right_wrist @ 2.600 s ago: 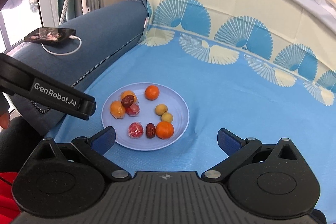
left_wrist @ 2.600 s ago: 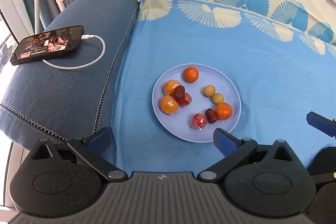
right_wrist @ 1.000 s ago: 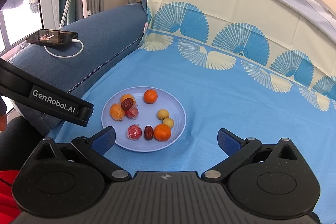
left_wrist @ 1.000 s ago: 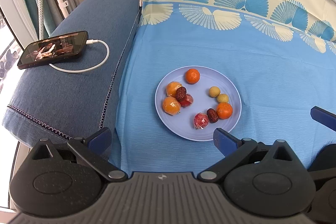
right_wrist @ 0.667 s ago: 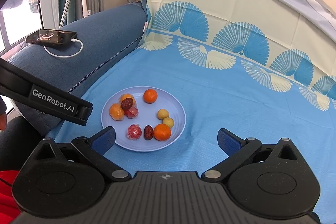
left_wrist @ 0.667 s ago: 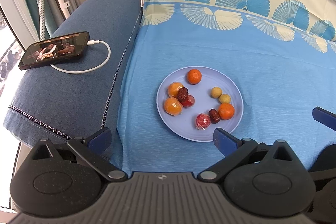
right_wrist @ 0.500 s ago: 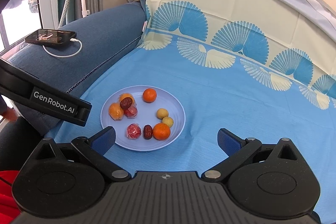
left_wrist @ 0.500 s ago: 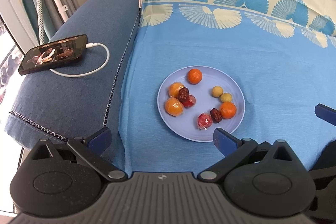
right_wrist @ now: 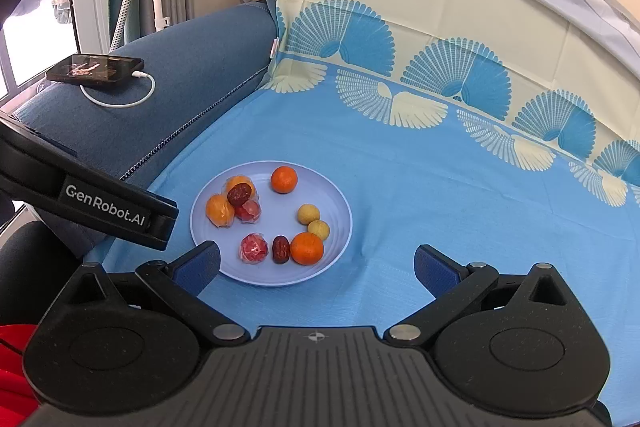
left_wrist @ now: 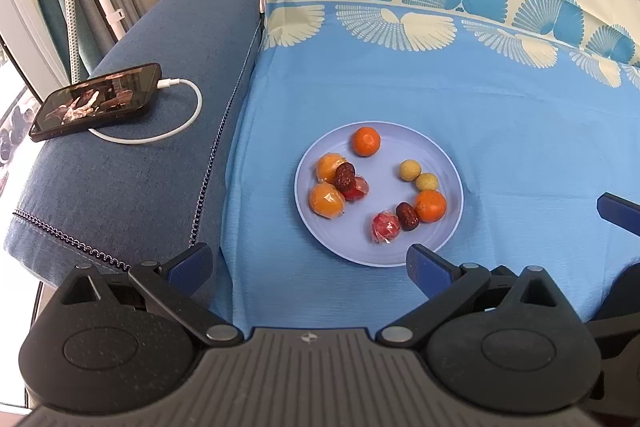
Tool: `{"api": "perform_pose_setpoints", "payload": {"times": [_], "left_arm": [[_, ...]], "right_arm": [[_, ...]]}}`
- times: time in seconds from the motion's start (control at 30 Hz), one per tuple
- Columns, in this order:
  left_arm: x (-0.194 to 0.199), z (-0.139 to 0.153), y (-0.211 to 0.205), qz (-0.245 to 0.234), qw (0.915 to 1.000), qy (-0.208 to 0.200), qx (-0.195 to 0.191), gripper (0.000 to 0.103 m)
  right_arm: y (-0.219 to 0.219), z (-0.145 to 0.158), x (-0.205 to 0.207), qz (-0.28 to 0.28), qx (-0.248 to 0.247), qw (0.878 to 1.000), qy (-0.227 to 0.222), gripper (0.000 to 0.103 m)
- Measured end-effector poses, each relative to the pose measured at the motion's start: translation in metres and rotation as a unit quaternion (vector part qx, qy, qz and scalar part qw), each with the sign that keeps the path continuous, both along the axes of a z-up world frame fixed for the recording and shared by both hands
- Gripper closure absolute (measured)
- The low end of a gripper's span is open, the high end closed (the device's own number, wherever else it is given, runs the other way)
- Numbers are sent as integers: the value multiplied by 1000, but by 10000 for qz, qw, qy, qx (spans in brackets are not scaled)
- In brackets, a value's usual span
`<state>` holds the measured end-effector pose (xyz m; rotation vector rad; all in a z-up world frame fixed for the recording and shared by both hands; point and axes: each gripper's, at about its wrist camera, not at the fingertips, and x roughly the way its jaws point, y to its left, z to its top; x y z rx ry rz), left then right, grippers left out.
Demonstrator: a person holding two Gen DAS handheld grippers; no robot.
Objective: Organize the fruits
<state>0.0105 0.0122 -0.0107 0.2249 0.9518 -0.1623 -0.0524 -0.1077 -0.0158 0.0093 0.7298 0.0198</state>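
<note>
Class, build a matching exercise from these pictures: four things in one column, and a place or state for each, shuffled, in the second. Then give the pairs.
Things:
1. phone
2. plate
3. two small yellow fruits
4. left claw

Places or states:
A. open and empty
B. on the blue patterned cloth
C. on the sofa arm, cable plugged in
D. side by side on the plate

Pairs: 1-C, 2-B, 3-D, 4-A

Only legible txt: "GenRobot.AI", white on black side of left gripper [right_wrist: 120, 213], seen in right wrist view.
</note>
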Motion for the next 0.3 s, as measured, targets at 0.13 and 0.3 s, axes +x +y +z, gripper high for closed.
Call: {"api": "perform_pose_setpoints", "payload": {"times": [0.13, 0.3], "left_arm": [[0, -1, 1, 16, 10000, 26, -4, 0], [0, -2, -2, 23, 9999, -5, 120, 0]], "right_arm": [[0, 0, 0, -4, -1, 10000, 2, 1], [0, 1, 0, -8, -27, 10000, 0, 1]]}}
